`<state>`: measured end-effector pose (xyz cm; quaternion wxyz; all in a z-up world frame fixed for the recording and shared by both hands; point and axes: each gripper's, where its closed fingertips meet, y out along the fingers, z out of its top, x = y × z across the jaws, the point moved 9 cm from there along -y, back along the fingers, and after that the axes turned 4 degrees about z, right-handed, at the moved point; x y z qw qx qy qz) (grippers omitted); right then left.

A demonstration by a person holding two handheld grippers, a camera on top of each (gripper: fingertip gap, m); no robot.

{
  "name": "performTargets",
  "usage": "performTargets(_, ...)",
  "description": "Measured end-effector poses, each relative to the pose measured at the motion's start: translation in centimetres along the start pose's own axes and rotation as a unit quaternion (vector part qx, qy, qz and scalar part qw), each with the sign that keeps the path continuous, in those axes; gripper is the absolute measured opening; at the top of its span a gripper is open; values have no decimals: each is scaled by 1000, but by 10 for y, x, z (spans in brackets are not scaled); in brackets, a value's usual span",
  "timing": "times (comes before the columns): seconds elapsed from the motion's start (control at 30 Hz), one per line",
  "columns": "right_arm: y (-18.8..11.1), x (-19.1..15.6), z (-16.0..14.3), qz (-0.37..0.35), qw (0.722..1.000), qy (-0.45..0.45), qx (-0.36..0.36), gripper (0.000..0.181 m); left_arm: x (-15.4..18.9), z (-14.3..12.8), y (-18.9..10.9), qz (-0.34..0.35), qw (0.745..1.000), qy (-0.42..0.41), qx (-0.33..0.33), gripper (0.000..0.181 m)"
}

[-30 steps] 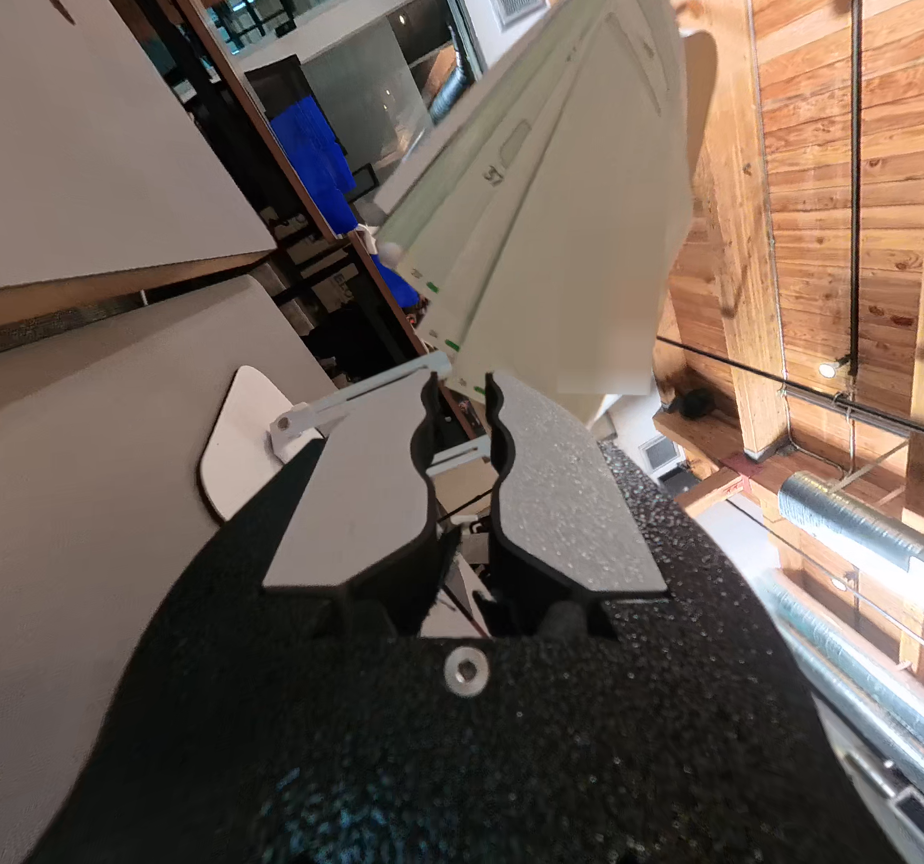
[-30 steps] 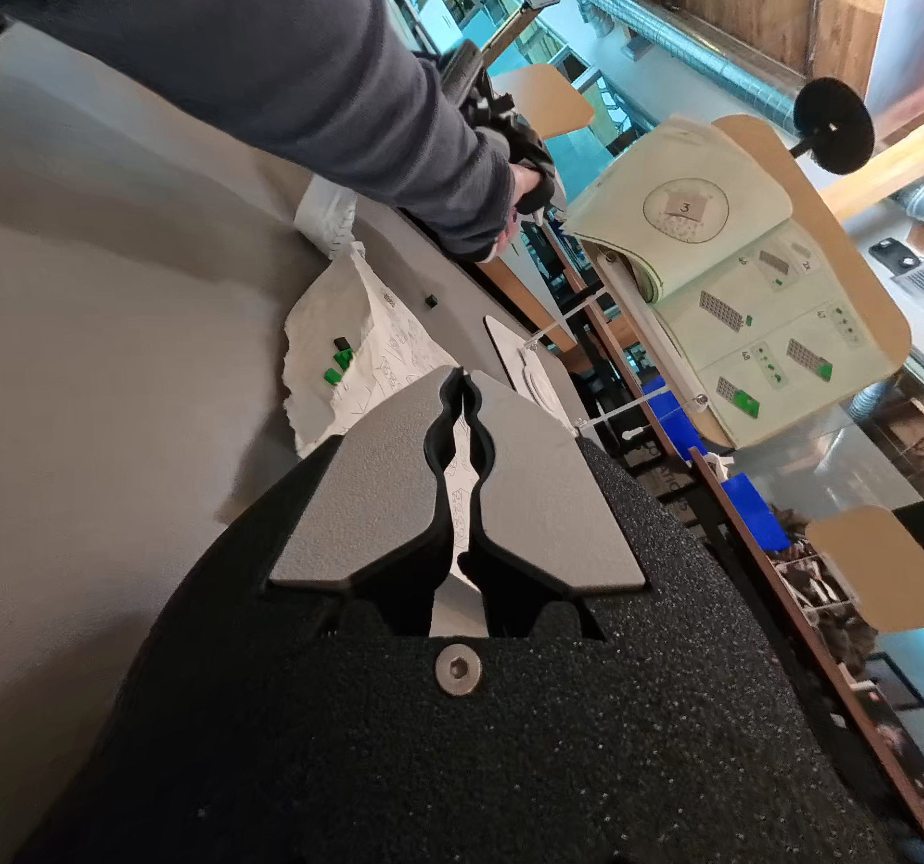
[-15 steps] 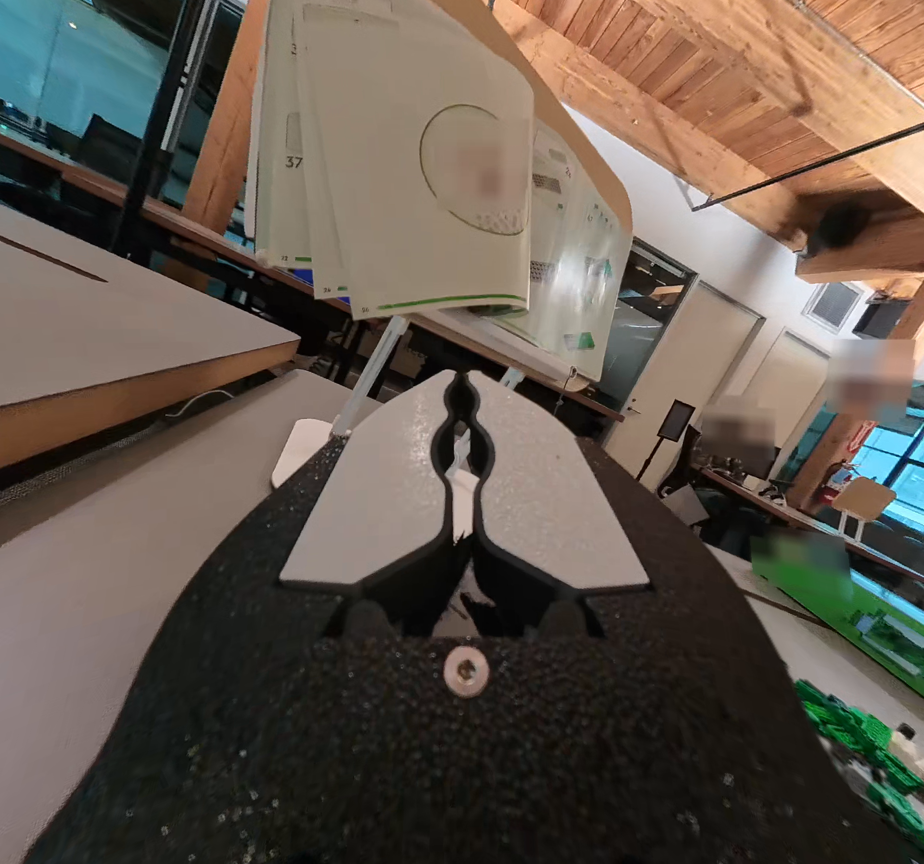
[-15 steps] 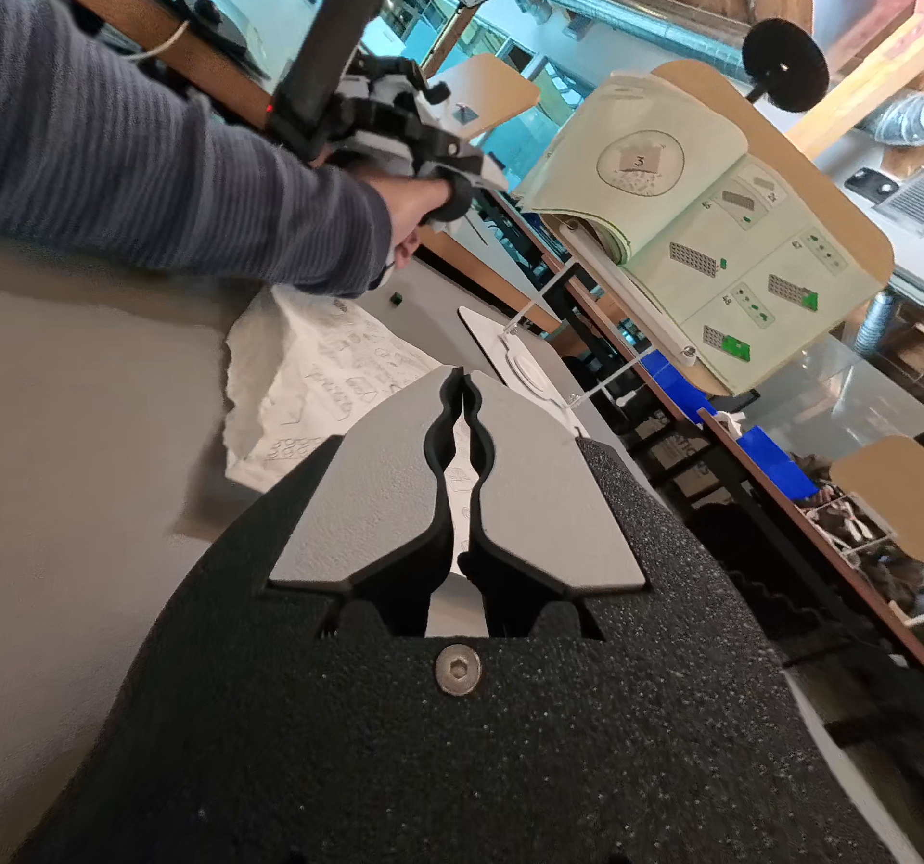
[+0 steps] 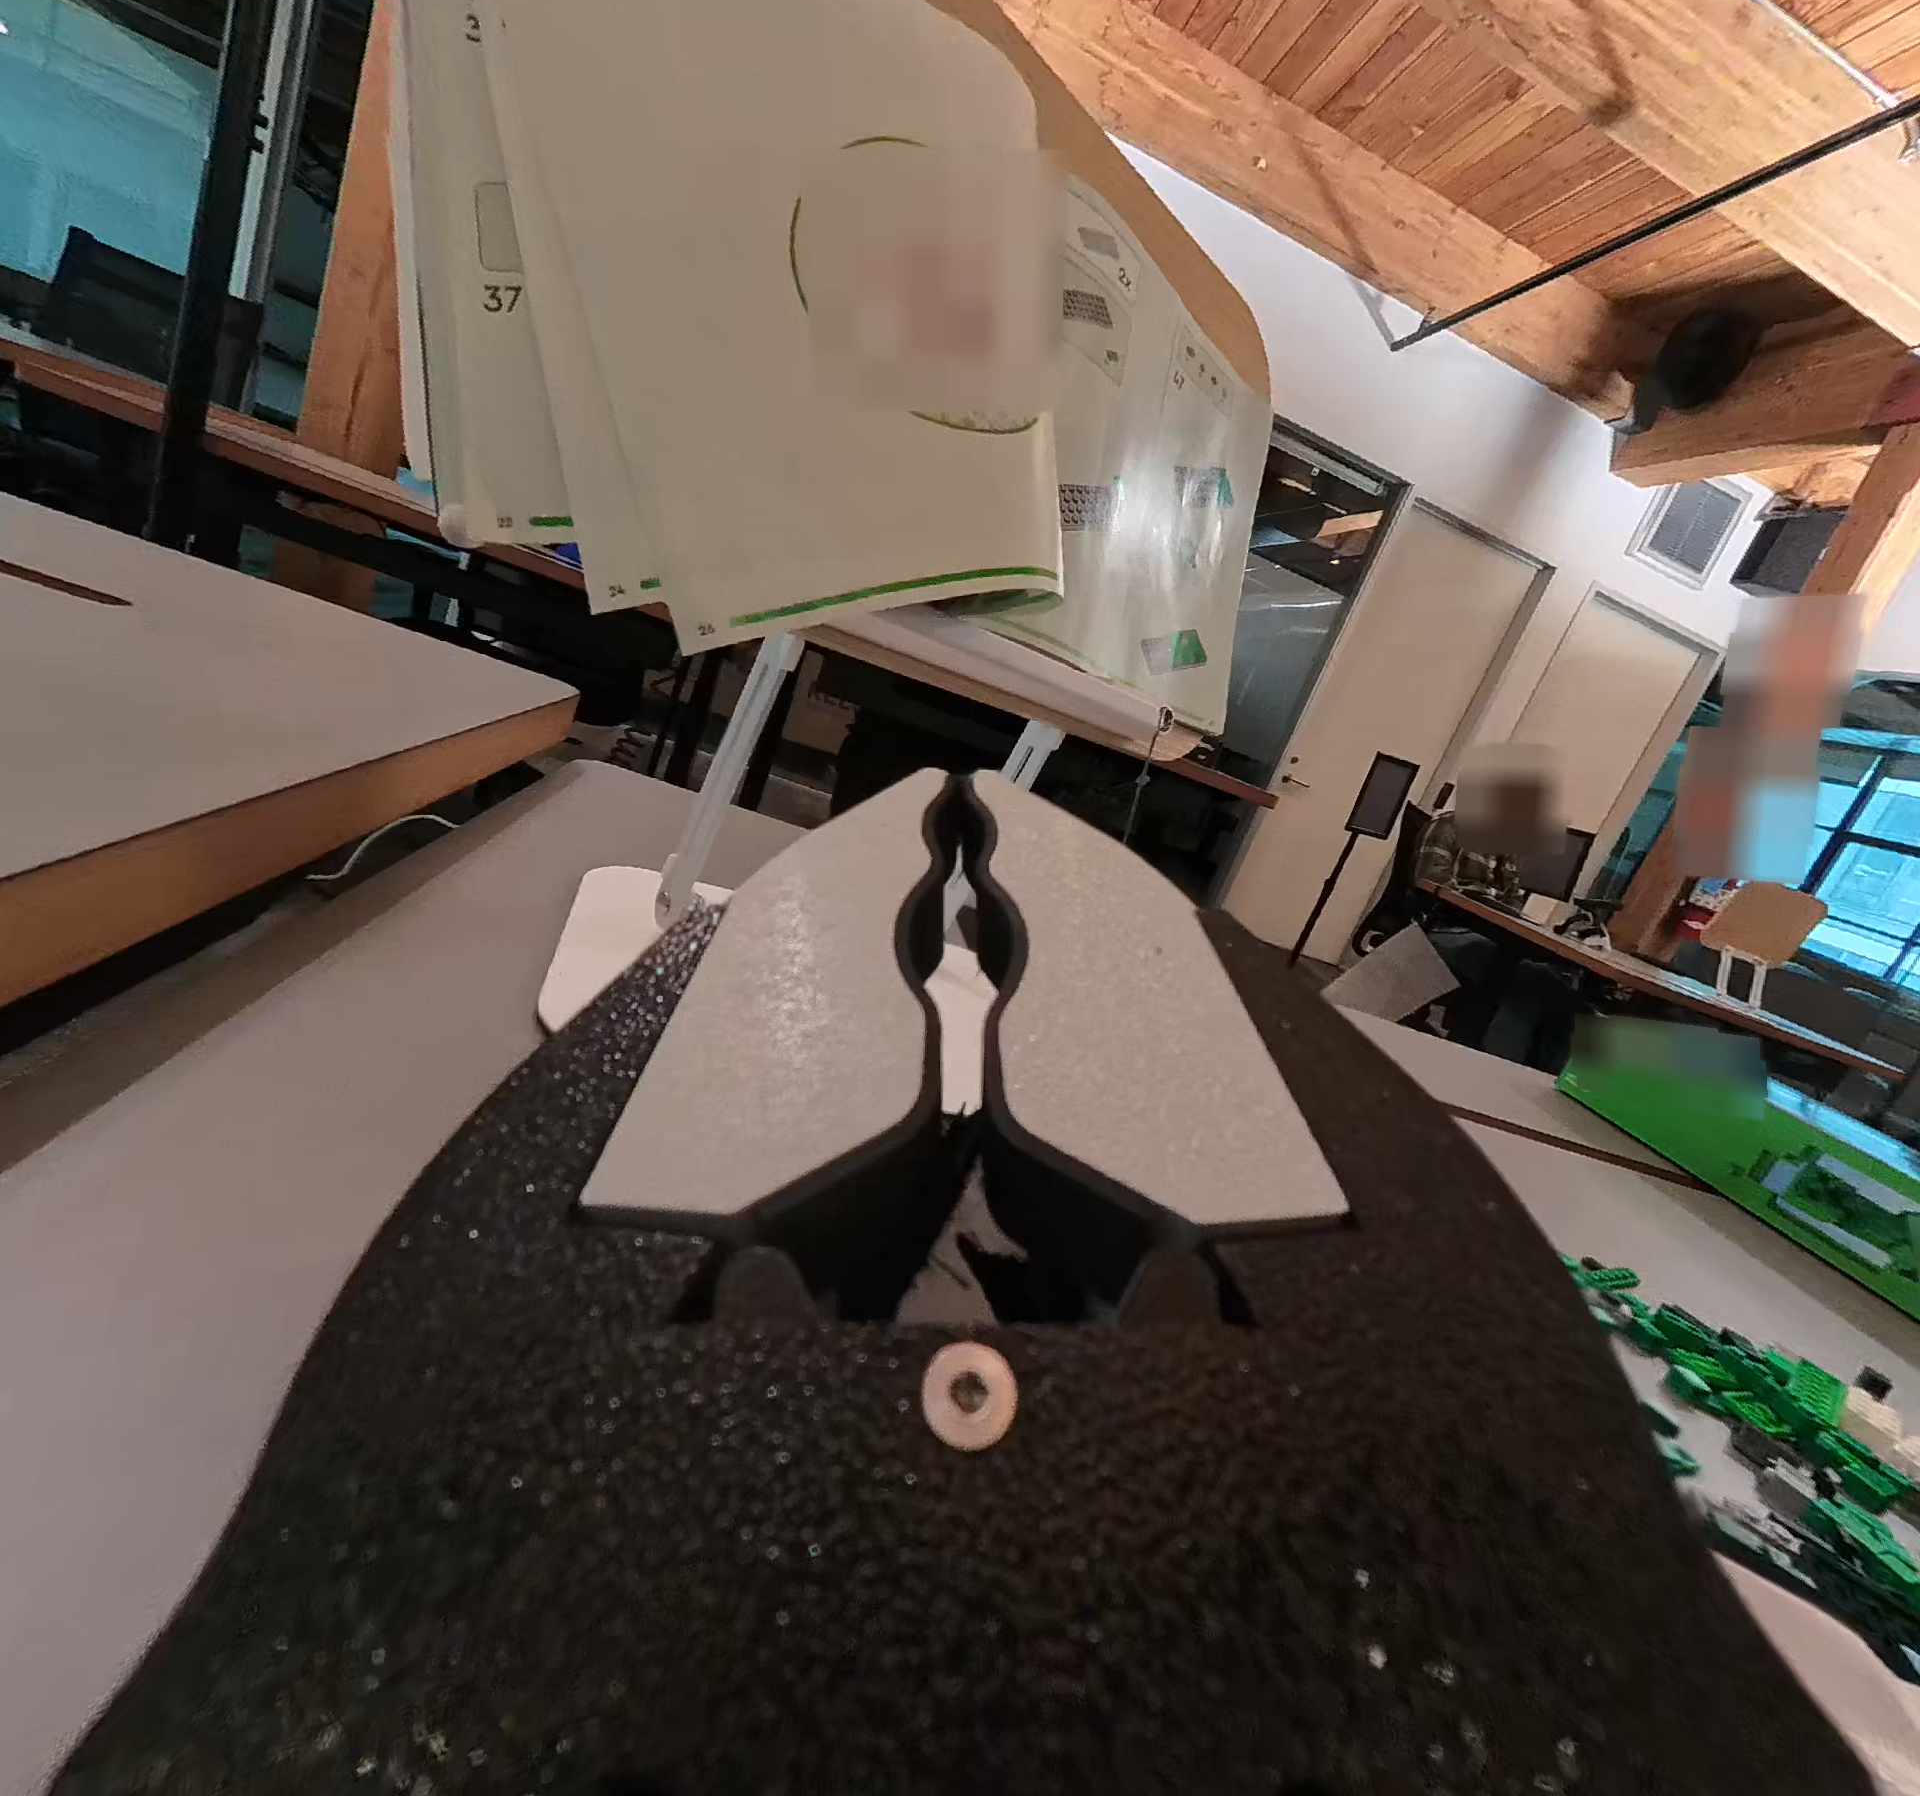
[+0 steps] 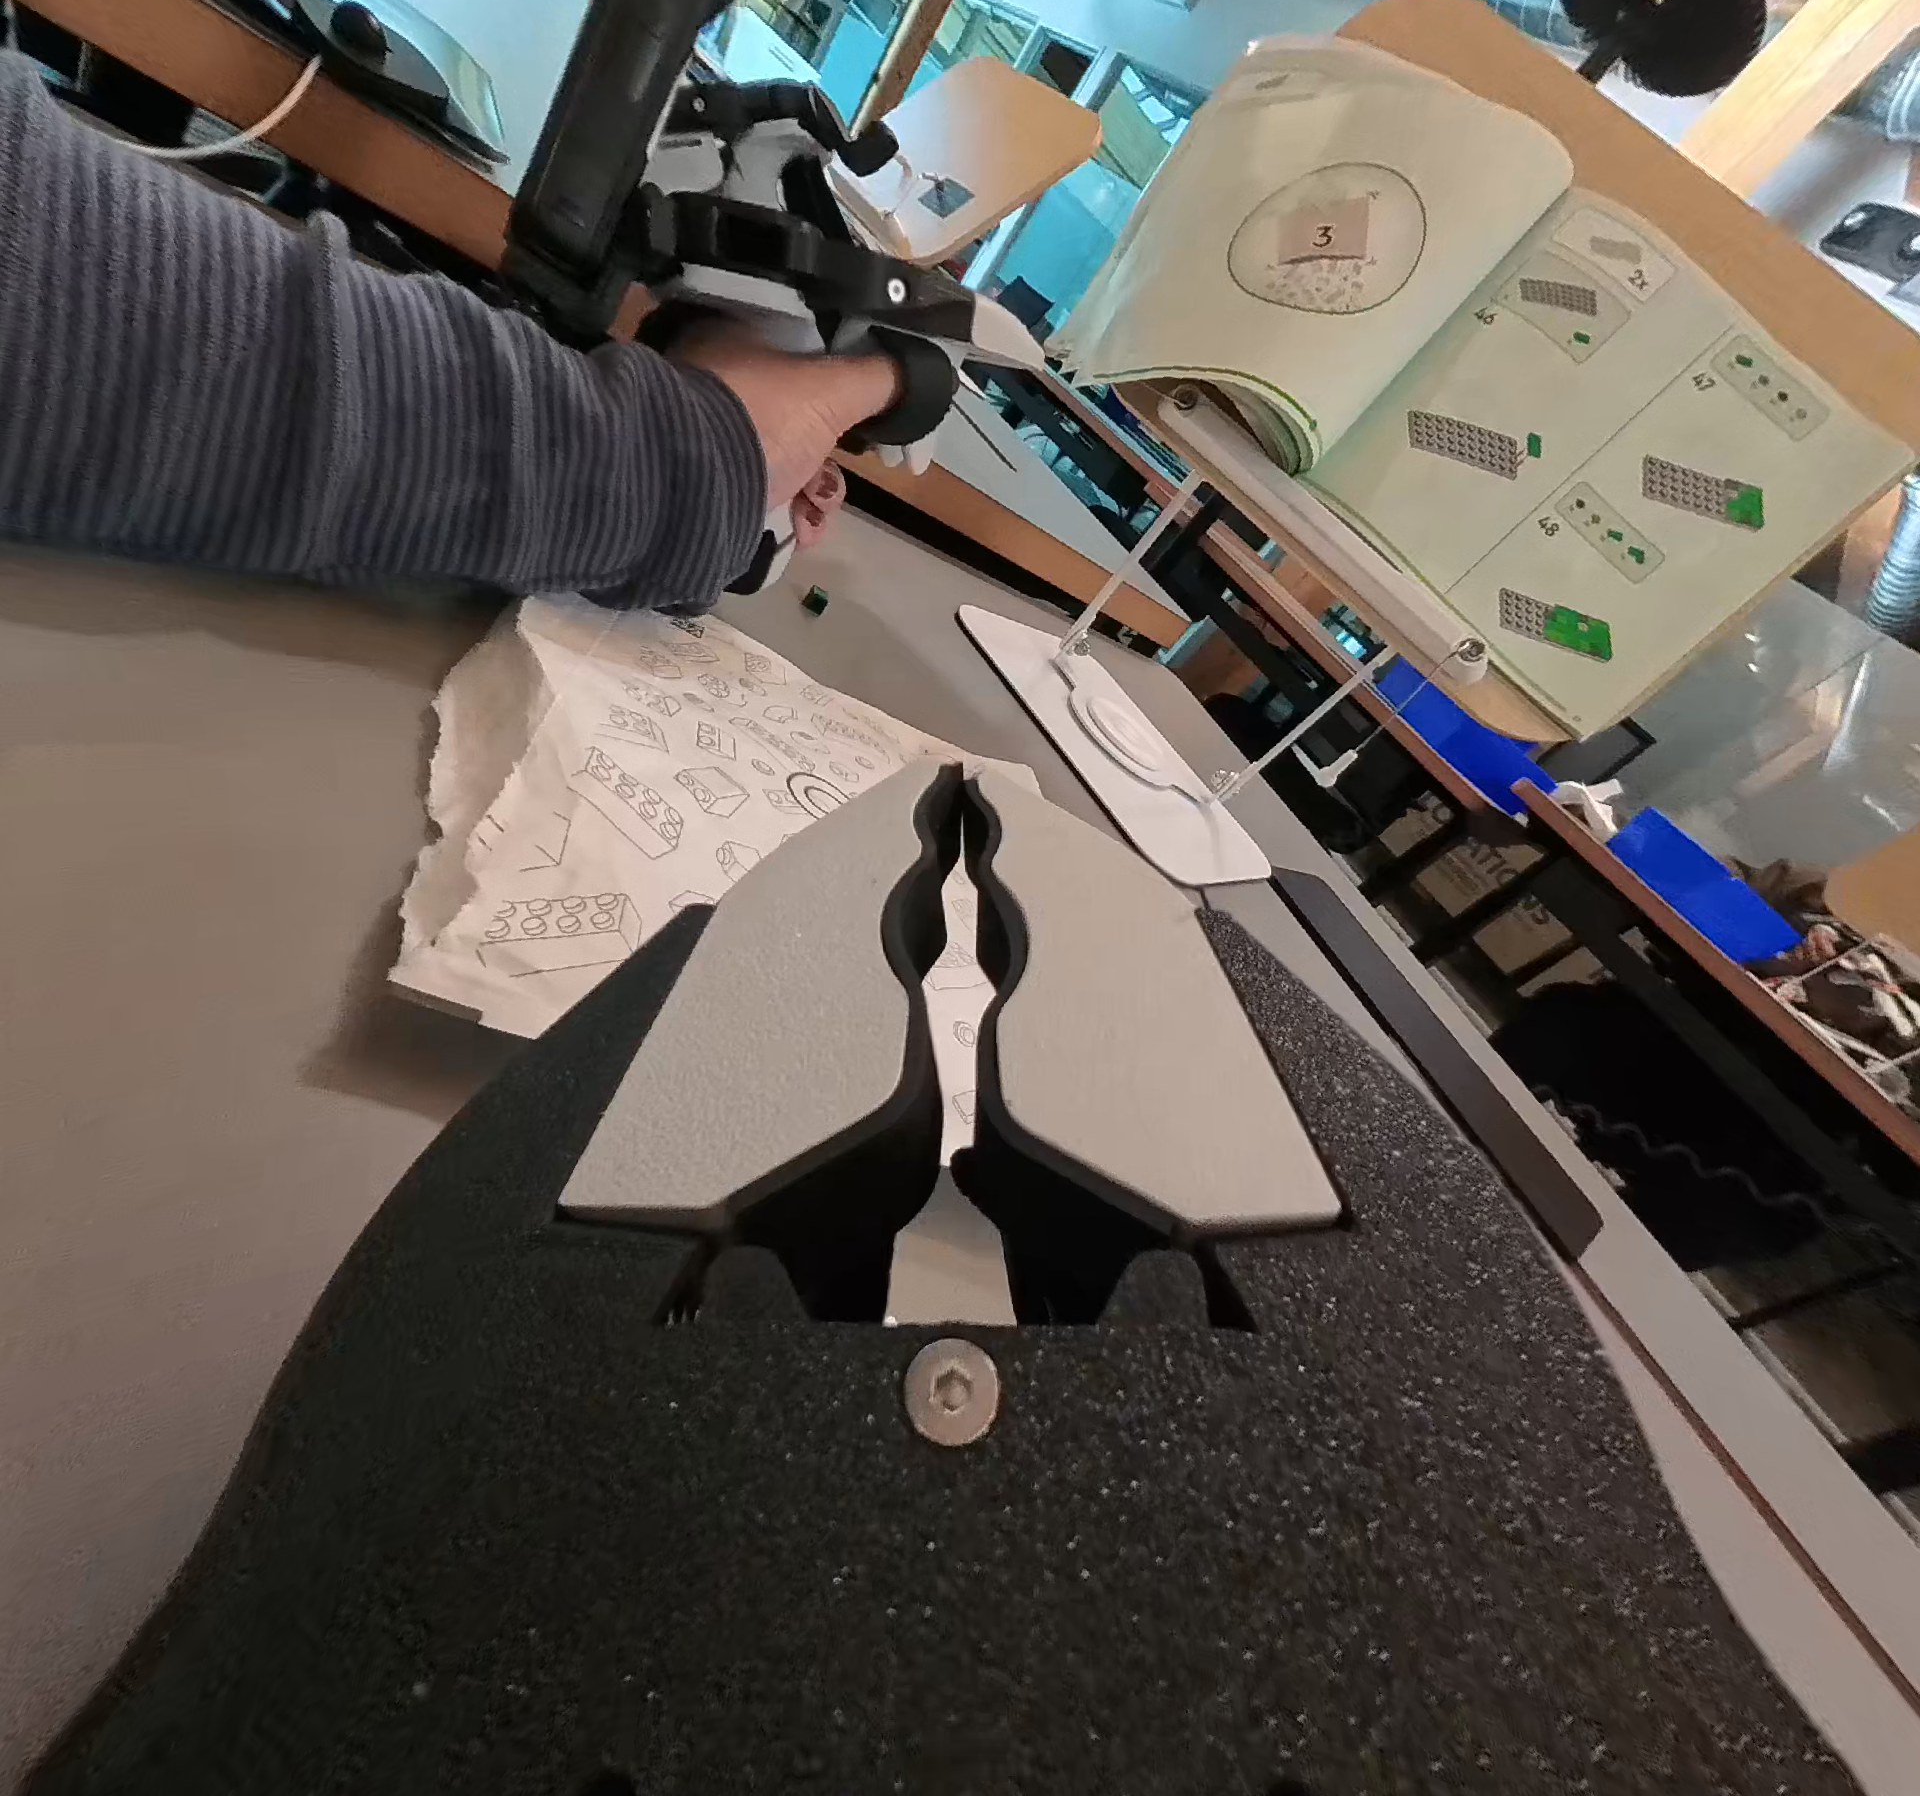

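Observation:
My left gripper (image 5: 961,790) is shut and empty, held above the grey table and pointing at an instruction booklet (image 5: 790,323) on a white stand. Several of the booklet's left pages fan out loosely. My right gripper (image 6: 961,780) is shut and empty, low over a torn white paper bag (image 6: 623,790) printed with brick drawings. In the right wrist view a hand in a grey sleeve holds the left gripper (image 6: 1003,349) just left of the open booklet (image 6: 1455,375).
The stand's white base plate (image 6: 1122,738) rests near the table's far edge (image 5: 603,925). A small green brick (image 6: 818,598) lies by the hand. A pile of green bricks (image 5: 1766,1414) and a green box (image 5: 1766,1154) are at the right. A second table (image 5: 208,707) is on the left. About 25 cm separates my left fingertips from my right.
My left gripper has closed, turned level and drawn back from the lower edge of the pages, which now hang fanned out. My right gripper has tilted; the hand has lifted off the bag.

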<state>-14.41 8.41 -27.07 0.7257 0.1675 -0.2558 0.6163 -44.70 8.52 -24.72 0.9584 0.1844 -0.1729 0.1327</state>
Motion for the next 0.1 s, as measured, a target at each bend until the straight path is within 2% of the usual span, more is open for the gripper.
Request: performTargets(0.1,1,2,-1,-1,1000,10,-2,0,-1,0,0,0,1000,-9,-1,0)
